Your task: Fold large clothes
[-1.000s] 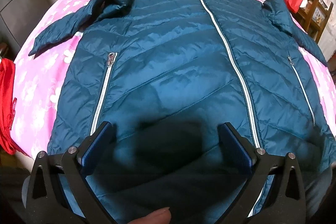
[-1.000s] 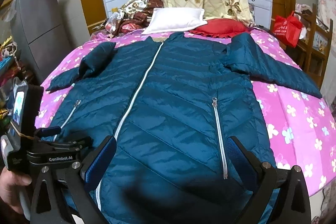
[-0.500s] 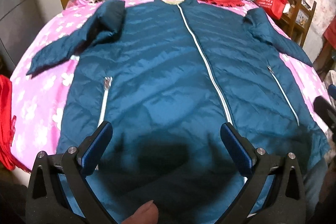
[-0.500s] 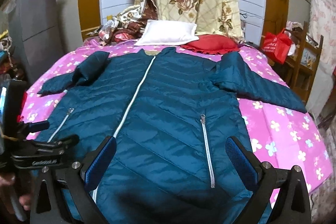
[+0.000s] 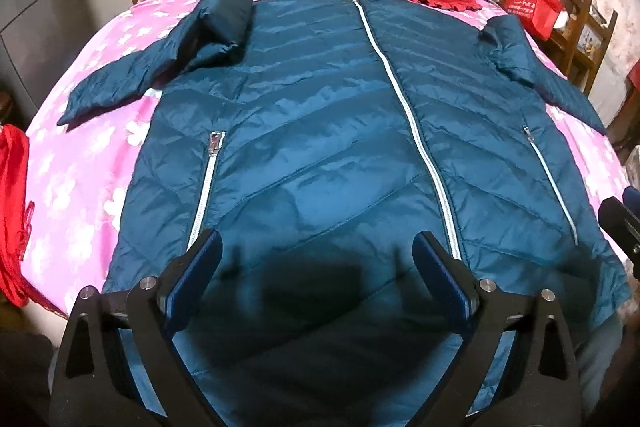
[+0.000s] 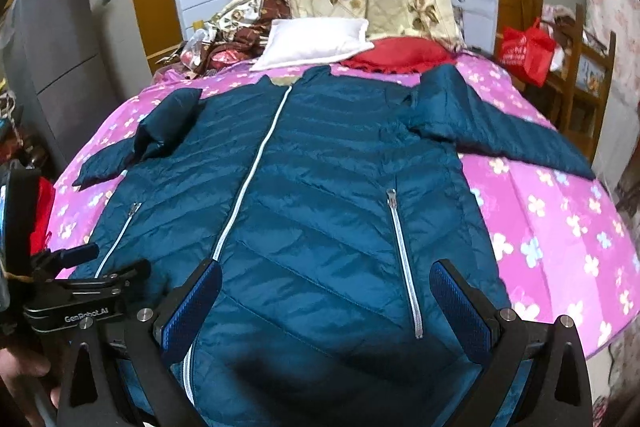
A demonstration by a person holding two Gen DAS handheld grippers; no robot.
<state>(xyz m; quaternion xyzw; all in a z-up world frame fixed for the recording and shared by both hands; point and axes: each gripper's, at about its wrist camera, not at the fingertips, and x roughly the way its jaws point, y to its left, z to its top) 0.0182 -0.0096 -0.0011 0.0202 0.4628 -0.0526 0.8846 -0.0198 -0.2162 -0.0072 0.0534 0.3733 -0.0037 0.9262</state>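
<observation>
Teal quilted down jacket spread flat, front up and zipped, on the pink floral bed, sleeves out to both sides. Left gripper above the hem, jaws wide but closing, nothing gripped. Right gripper over the lower front, jaws wide, empty.

Jacket lies flat on the bed, pillow behind its collar (sleeves spread sideways)
</observation>
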